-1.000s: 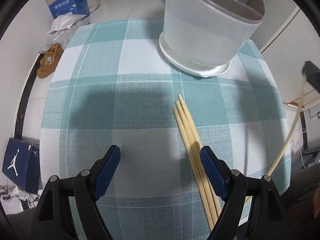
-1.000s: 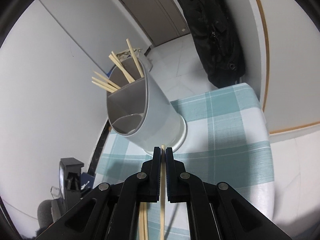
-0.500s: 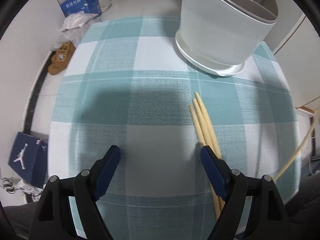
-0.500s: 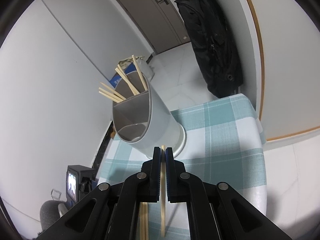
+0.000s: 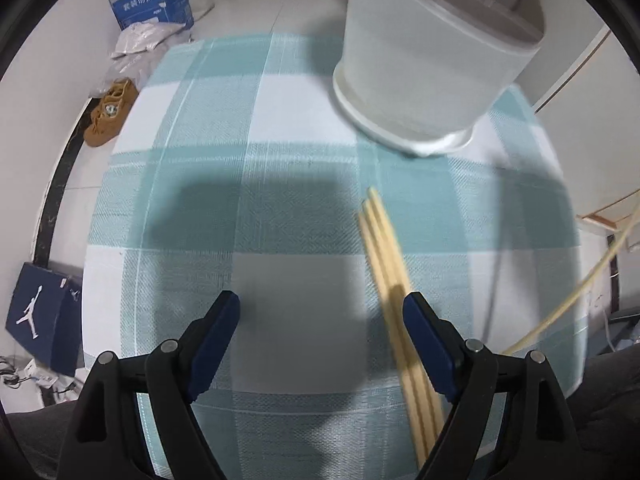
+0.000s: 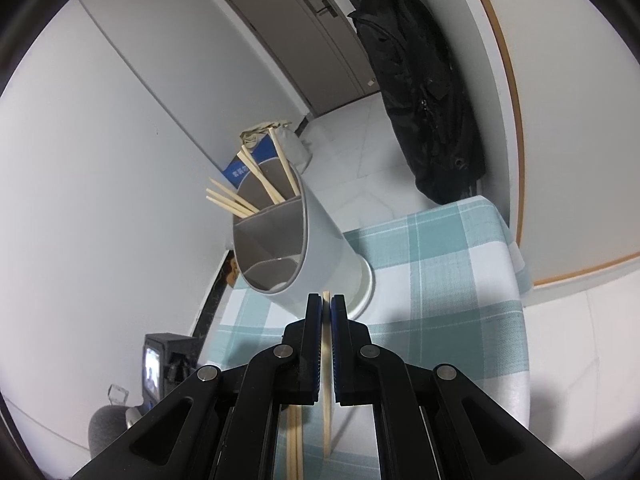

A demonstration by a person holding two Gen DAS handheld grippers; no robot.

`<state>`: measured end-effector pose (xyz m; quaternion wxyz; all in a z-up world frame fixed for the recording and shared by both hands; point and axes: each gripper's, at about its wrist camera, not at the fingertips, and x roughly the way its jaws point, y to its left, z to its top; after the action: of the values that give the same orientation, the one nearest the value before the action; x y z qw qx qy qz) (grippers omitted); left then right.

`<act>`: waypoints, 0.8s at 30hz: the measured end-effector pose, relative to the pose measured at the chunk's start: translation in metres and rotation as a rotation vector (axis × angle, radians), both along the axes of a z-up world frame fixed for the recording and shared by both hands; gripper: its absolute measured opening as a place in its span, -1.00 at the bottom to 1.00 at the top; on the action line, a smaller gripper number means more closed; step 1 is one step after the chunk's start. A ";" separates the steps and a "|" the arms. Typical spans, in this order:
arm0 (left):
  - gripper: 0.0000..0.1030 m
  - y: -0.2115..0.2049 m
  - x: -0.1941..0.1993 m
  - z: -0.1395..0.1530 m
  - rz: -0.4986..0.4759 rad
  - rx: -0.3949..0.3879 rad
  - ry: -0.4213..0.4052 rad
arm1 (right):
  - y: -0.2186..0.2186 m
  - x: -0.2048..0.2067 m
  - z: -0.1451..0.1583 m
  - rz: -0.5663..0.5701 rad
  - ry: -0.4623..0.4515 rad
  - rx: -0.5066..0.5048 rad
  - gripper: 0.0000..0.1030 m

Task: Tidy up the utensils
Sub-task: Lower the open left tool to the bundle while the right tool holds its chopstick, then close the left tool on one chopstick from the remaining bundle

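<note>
Right wrist view: the right gripper point(image 6: 326, 312) is clenched on a single chopstick point(image 6: 327, 380), whose tip pokes out just past the pads at twelve o'clock while its length runs down between the black arms toward six. Just beyond that tip stands the white utensil holder point(image 6: 320, 256) on the teal-and-white checked tablecloth point(image 6: 440, 280); its grey interior is split into compartments, and several chopsticks point(image 6: 256, 184) lean out of the far one toward ten and eleven o'clock. At one o'clock a black coat point(image 6: 420, 92) hangs by a grey door point(image 6: 296, 40).

Left wrist view: the left gripper point(image 5: 320, 332) hangs with its blue pads spread wide and nothing between them, pointing steeply down at the cloth. Three loose chopsticks point(image 5: 390, 272) lie side by side on the table, passing under the right-hand pad at four o'clock, their tips aimed at twelve, toward the holder's base at one o'clock. At three o'clock the held chopstick shows as a pale curved line off the table's edge.
</note>
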<state>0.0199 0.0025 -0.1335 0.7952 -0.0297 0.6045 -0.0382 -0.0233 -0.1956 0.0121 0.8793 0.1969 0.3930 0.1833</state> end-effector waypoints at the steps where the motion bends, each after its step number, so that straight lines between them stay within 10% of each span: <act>1: 0.58 -0.001 0.000 0.000 -0.004 0.013 -0.006 | 0.000 -0.001 0.000 0.000 -0.001 0.000 -0.93; 24: 0.54 0.000 0.011 -0.003 -0.008 0.092 0.059 | 0.002 -0.004 0.004 0.013 -0.013 -0.005 -0.93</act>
<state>0.0308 0.0029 -0.1364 0.7775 0.0085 0.6287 -0.0126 -0.0270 -0.1934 0.0156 0.8812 0.1909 0.3891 0.1890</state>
